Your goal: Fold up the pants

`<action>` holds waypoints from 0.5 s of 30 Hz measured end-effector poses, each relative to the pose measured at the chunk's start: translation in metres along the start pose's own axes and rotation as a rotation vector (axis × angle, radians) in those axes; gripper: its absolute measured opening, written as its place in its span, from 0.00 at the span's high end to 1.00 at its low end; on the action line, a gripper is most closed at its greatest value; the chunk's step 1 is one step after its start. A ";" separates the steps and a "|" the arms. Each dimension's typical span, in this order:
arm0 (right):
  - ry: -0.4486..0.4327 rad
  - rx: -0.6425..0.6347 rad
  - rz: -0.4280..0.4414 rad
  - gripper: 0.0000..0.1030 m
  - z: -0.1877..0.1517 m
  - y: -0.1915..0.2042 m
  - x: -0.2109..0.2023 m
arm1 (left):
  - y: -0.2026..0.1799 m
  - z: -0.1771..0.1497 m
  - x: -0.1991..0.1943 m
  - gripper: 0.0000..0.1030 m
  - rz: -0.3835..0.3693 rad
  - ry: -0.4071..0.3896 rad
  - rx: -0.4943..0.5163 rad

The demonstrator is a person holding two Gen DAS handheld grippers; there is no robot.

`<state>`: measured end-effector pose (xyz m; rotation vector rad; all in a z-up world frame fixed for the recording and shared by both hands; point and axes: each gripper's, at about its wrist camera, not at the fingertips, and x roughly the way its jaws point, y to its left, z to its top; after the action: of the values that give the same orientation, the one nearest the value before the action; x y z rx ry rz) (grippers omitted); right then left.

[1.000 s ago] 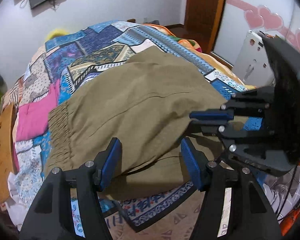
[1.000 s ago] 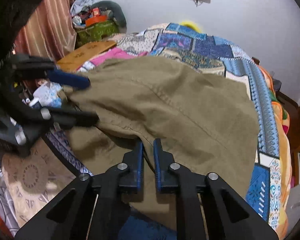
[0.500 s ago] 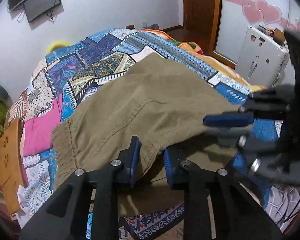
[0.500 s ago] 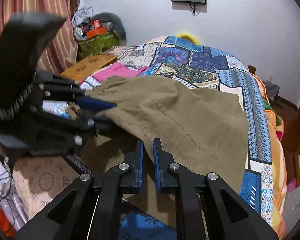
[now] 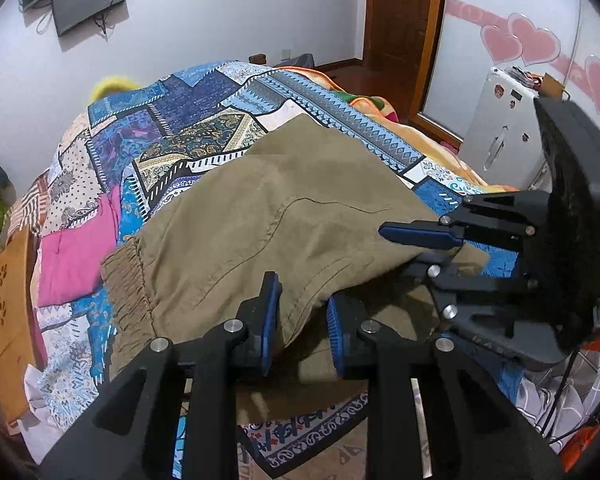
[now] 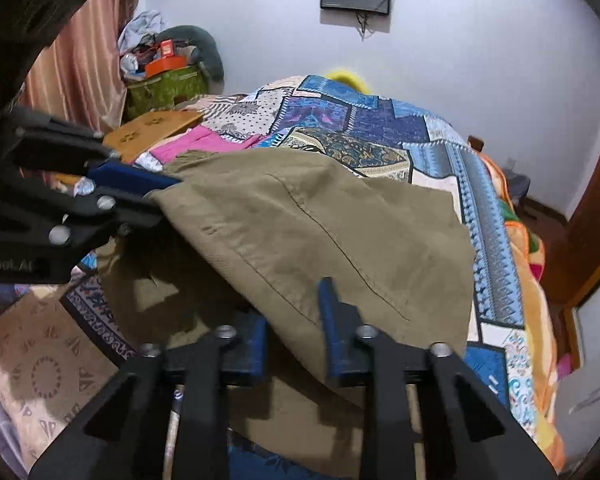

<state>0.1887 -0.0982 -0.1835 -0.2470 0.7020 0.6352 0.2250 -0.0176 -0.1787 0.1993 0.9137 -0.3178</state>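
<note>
Olive-brown pants lie on a patchwork bedspread, their near edge lifted, the gathered waistband at the left. My left gripper has its blue pads a little apart around the lifted near edge of the pants. My right gripper has its jaws apart with the pants edge draped between them. In the left wrist view the right gripper sits at the pants' right corner. In the right wrist view the left gripper is at the left corner.
The bed fills the middle of both views. A wooden board lies at its left edge. A white appliance and a wooden door stand at the right. Clutter sits by a curtain. A patterned rug lies below.
The right gripper's jaws, shut before, have opened on the pants edge. The left gripper closed from wide open onto the edge, then parted slightly. The pants edge stays lifted.
</note>
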 end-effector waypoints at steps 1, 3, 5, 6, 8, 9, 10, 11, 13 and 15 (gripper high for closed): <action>-0.007 0.003 0.007 0.87 0.000 0.000 -0.003 | -0.001 -0.001 -0.001 0.77 -0.001 -0.002 0.005; -0.007 -0.015 0.010 0.90 -0.001 0.003 -0.008 | -0.003 -0.004 -0.004 0.77 -0.008 -0.003 0.007; 0.005 -0.034 0.023 0.91 -0.003 0.005 -0.013 | -0.004 -0.008 -0.006 0.77 -0.020 0.000 0.005; 0.012 -0.038 0.034 0.91 -0.003 0.006 -0.014 | -0.005 -0.011 -0.007 0.77 -0.028 0.006 0.004; 0.025 -0.053 0.043 0.91 -0.007 0.009 -0.017 | -0.007 -0.017 -0.005 0.77 -0.033 0.018 0.006; 0.034 -0.064 0.045 0.91 -0.009 0.011 -0.018 | -0.009 -0.020 -0.004 0.77 -0.035 0.025 0.008; 0.049 -0.074 0.049 0.91 -0.012 0.013 -0.018 | -0.010 -0.024 -0.003 0.77 -0.037 0.035 0.008; 0.056 -0.078 0.051 0.90 -0.013 0.014 -0.017 | -0.011 -0.027 -0.001 0.77 -0.038 0.042 0.006; 0.077 -0.077 0.059 0.88 -0.017 0.014 -0.014 | -0.012 -0.034 0.001 0.77 -0.043 0.057 -0.009; 0.100 -0.059 0.067 0.85 -0.020 0.014 -0.012 | -0.009 -0.039 0.001 0.75 -0.041 0.062 -0.029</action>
<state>0.1627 -0.1012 -0.1909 -0.3126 0.7908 0.7117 0.1931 -0.0148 -0.2026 0.1647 0.9844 -0.3382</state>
